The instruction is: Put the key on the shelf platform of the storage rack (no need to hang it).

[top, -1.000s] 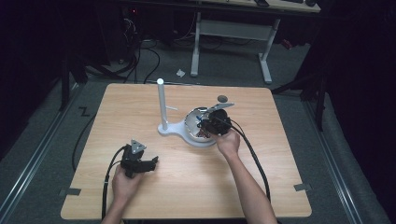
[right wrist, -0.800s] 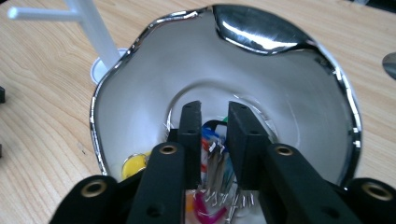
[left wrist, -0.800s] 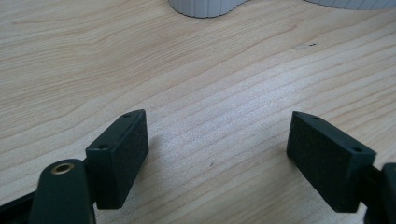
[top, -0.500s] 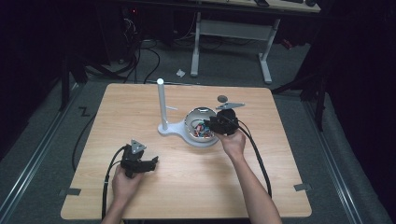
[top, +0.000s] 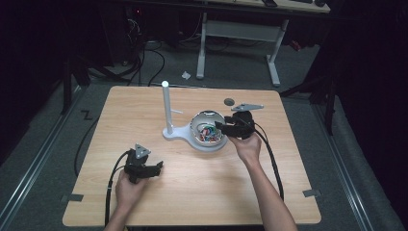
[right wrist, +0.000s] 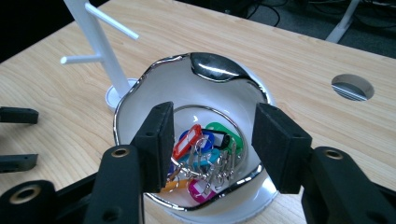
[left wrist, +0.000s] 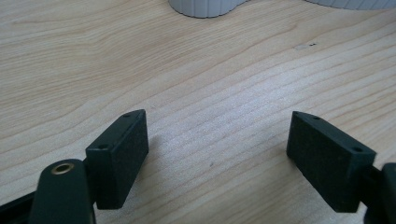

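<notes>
A heap of coloured key tags [right wrist: 201, 156] on metal rings is seen inside the white bowl [right wrist: 154, 86] with a silvered rim, which stands on the tabletop [top: 144, 110] just beside the white peg stand [top: 166, 108]. The right hand-held gripper [right wrist: 212, 140] is poised over the bowl's mouth with its jaws spread apart, nothing between them. The left hand-held gripper [left wrist: 217, 149] is held low over bare wood, well apart from the bowl, its jaws likewise wide apart and empty.

The tags are judged to be light, hard plastic, loose and apt to slide; the rings are thin, smooth and likely tangled, so several may be lifted together. A flat tag body, such as the red one [right wrist: 187, 140] on top, is judged the surest place to be pinched. The bowl looks glazed and breakable, so its rim should be spared knocks.
</notes>
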A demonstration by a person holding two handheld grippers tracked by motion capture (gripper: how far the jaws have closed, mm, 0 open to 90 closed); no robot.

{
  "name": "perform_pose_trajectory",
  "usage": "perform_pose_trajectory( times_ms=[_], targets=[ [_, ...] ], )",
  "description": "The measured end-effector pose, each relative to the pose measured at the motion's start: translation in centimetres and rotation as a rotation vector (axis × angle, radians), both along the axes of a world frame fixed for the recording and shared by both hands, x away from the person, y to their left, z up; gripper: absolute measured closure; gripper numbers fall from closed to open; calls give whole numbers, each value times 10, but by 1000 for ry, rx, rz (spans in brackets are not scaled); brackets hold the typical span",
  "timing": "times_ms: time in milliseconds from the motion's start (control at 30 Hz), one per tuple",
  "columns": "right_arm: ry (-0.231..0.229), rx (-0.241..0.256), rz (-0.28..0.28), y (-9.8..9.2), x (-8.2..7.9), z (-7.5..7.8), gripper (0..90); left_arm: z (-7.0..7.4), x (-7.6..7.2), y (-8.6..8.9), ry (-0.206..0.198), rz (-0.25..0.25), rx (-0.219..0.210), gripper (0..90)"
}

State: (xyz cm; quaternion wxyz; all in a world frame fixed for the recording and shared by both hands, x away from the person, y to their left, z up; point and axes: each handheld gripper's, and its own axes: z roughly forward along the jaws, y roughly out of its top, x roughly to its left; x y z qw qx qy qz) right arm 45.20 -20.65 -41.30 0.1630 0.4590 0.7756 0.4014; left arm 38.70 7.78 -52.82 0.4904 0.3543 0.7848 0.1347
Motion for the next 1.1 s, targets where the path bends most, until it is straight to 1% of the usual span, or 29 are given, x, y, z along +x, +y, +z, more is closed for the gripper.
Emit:
perform_pose_trajectory(
  times_ms=[67, 167, 267, 400, 467, 533, 600, 700, 767, 967, 1000, 1100],
  targets=[
    [-10, 5, 4, -4, -3, 3, 515, 0, 0, 0, 0, 1, -1, 211],
    [-17, 9, 3, -9, -8, 8, 518, 0, 0, 0, 1, 1, -2, 210],
    [-15, -3, -1, -13, -12, 11, 518, 0, 0, 0, 0, 1, -1, 211],
    [-38, 20, -17, -21, -19, 14, 521, 0, 0, 0, 0, 1, -1, 211],
    [-31, 35, -29, -26, -22, 14, 521, 0, 0, 0, 0, 1, -1, 211],
    [-26, 29, -34, -30, -24, 14, 535, 0, 0, 0, 0, 2, -1, 211],
    [-32, 25, -34, -32, -26, 16, 546, 0, 0, 0, 1, 1, -1, 211],
    [-44, 39, -34, -35, -31, 21, 548, 0, 0, 0, 0, 0, -1, 211],
    [-55, 49, -44, -37, -34, 21, 550, 0, 0, 0, 0, 0, 0, 211],
    [-35, 64, -71, -50, -40, 17, 544, 0, 0, 0, 0, 2, -1, 211],
    [-39, 64, -72, -51, -41, 18, 544, 0, 0, 0, 0, 1, 0, 211],
    [-47, 87, -82, -56, -50, 23, 543, 0, 0, 0, 0, 1, 0, 211]
  ],
)
